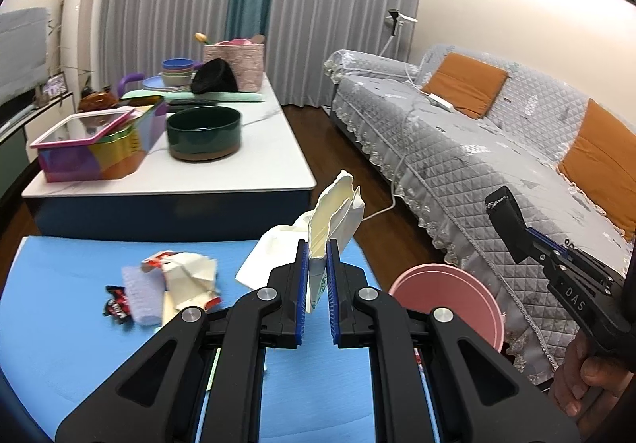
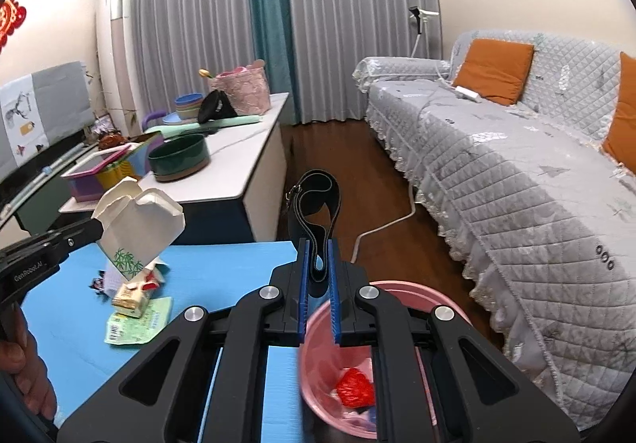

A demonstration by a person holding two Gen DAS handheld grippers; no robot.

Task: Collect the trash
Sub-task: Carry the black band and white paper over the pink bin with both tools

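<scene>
Above the blue worktop (image 1: pixel 71 343), the left gripper (image 1: pixel 318 260) is clamped on a torn white carton (image 1: pixel 332 212), the right gripper (image 2: pixel 318 264) on a black strap (image 2: pixel 316 204). Below sits the pink bin (image 2: pixel 318 327); more wrappers (image 1: pixel 159 284) lie beyond.

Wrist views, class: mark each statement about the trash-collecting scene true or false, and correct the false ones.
1. The left gripper is shut on a crumpled paper carton. True.
2. The right gripper holds a green bowl. False: it is shut on a black strap.
3. The pink bin is empty. False: a red wrapper lies inside.
4. Loose trash lies on the blue mat. True.
5. The sofa cushions are blue. False: the cushions are orange.
</scene>
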